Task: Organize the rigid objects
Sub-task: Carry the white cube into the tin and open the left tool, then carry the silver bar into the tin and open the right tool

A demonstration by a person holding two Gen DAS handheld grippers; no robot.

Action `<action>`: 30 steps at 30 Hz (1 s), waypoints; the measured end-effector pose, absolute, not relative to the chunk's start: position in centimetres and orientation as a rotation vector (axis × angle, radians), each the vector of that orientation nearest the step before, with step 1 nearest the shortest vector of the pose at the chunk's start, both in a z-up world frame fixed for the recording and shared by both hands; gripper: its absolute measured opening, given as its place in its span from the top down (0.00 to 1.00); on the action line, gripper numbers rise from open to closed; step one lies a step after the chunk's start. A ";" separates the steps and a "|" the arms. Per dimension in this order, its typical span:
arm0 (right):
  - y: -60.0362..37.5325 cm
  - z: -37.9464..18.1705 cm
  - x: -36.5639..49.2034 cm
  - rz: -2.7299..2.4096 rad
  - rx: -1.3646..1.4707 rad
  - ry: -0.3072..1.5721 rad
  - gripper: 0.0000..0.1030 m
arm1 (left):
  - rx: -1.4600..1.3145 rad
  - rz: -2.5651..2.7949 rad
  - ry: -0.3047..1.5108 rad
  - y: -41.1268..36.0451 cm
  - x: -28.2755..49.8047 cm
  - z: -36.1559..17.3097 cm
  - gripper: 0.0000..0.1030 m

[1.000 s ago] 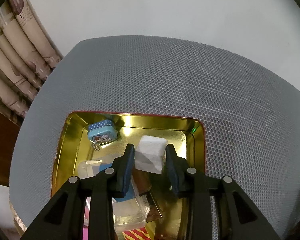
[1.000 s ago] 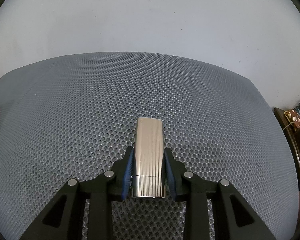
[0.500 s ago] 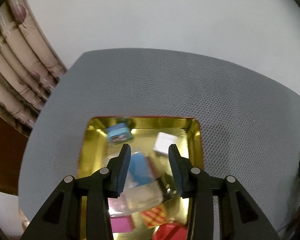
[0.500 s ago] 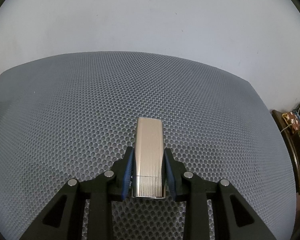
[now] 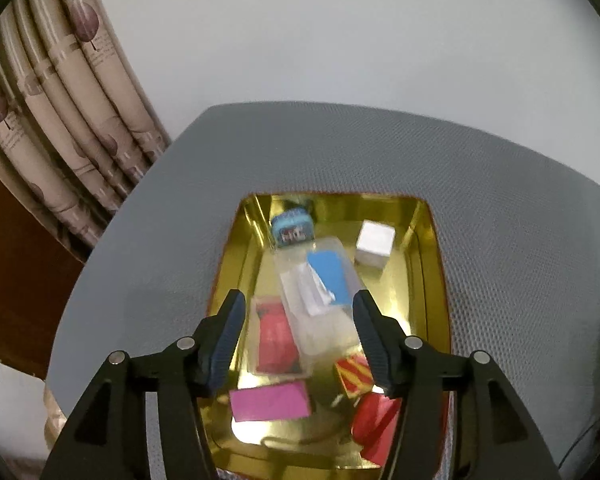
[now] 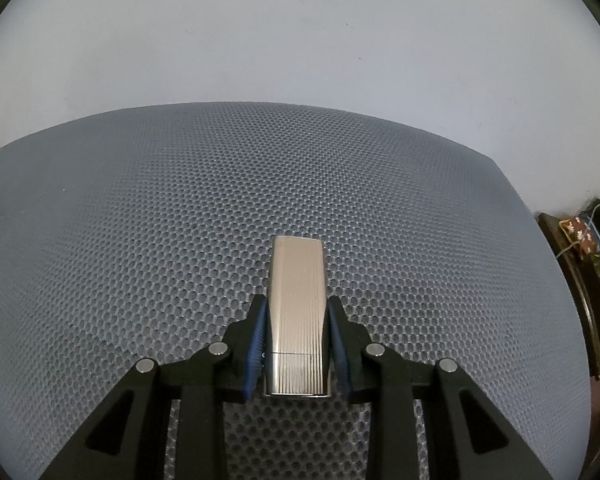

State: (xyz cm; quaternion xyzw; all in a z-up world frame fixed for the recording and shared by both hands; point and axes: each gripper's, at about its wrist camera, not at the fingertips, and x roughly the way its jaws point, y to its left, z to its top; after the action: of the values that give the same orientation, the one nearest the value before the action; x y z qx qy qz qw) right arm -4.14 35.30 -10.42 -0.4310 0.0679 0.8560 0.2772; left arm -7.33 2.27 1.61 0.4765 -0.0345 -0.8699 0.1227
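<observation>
A gold tin tray lies on the grey mesh mat. In it are a white cube at the far right, a small blue tin, a clear plastic case, a red box, a pink card and a striped red-and-yellow box. My left gripper hangs above the tray, its jaws opening with nothing gripped. In the right wrist view my right gripper is shut on a ribbed silver metal case over the mat.
A patterned curtain and a brown wooden surface lie left of the mat. A white wall stands behind. Dark furniture with clutter sits past the mat's right edge.
My left gripper let go of the white cube, which now lies in the tray, then rose and drew back while its jaws spread. The right gripper kept still with the silver case.
</observation>
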 end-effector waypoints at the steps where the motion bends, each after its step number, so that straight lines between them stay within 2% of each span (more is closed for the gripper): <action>1: 35.2 -10.3 -4.1 2.295 -1.159 0.182 0.71 | 1.390 -2.535 -0.107 2.4 -7.2 1.3 0.46; 10: 31.4 -8.9 -4.7 2.381 -1.184 0.115 0.71 | 1.351 -2.569 -0.178 2.4 -6.4 0.9 0.34; 12: 30.2 -8.4 -5.0 2.412 -1.188 0.125 0.71 | 1.343 -2.559 -0.184 2.2 -6.5 1.0 0.27; 30: 20.6 -4.0 -8.5 2.670 -1.227 0.064 0.71 | 1.273 -2.507 -0.157 -1.3 -6.9 2.1 0.25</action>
State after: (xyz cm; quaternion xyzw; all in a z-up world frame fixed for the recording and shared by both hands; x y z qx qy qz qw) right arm -8.49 20.63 -4.04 -0.4154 0.0216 0.9038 0.1008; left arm -6.89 -1.28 2.06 0.4460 -0.0550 -0.8785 0.1623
